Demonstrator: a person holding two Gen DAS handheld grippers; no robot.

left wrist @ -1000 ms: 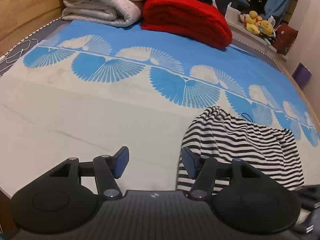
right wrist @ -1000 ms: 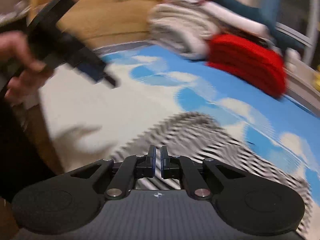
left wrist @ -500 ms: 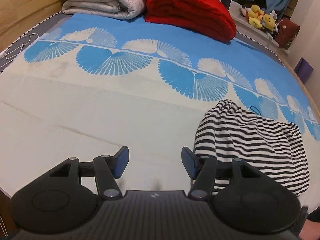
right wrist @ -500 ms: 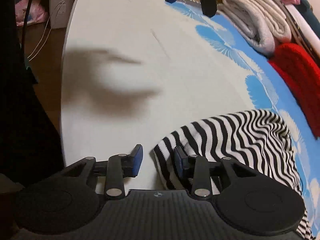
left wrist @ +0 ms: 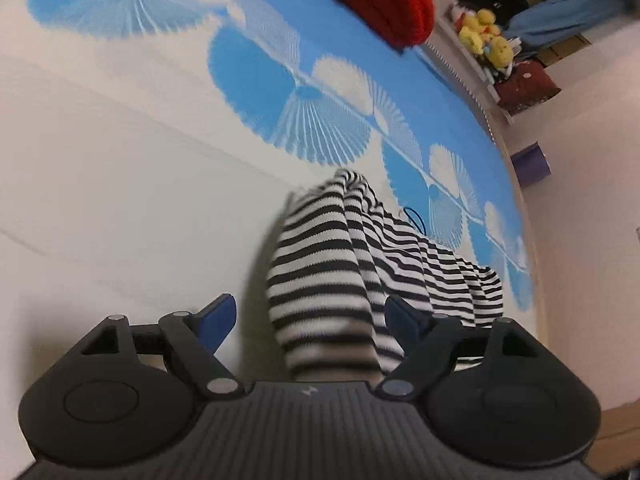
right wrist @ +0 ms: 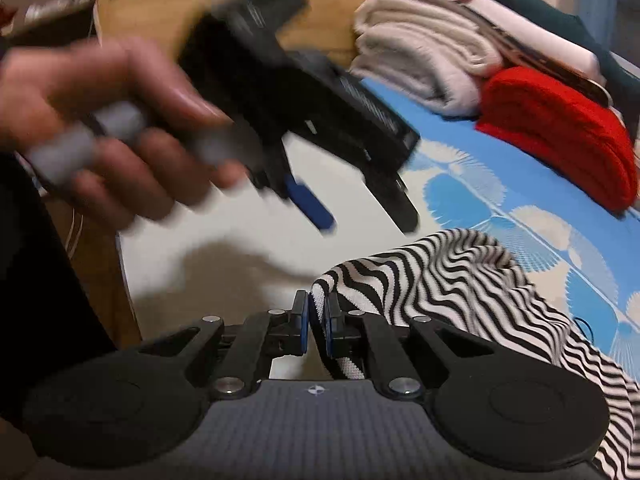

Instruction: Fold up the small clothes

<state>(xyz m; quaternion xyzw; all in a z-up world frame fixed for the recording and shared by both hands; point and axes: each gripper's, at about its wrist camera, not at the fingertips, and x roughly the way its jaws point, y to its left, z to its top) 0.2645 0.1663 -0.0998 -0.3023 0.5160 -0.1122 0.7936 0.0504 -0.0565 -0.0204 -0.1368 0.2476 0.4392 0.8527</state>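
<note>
A black-and-white striped garment lies on the white and blue patterned bed cover. My left gripper is open, its blue pads on either side of the garment's raised near end. My right gripper is shut on the striped garment at a corner hem and lifts it off the bed. The left gripper also shows in the right wrist view, blurred, held in a hand above the cloth.
A folded red blanket and folded white blankets lie at the far end of the bed. Yellow plush toys sit on a ledge beyond it. The wooden bed frame runs along the far side.
My right gripper has shut on the garment's corner and lifted it. My left gripper has swung right and down, so the raised cloth now sits between its open fingers.
</note>
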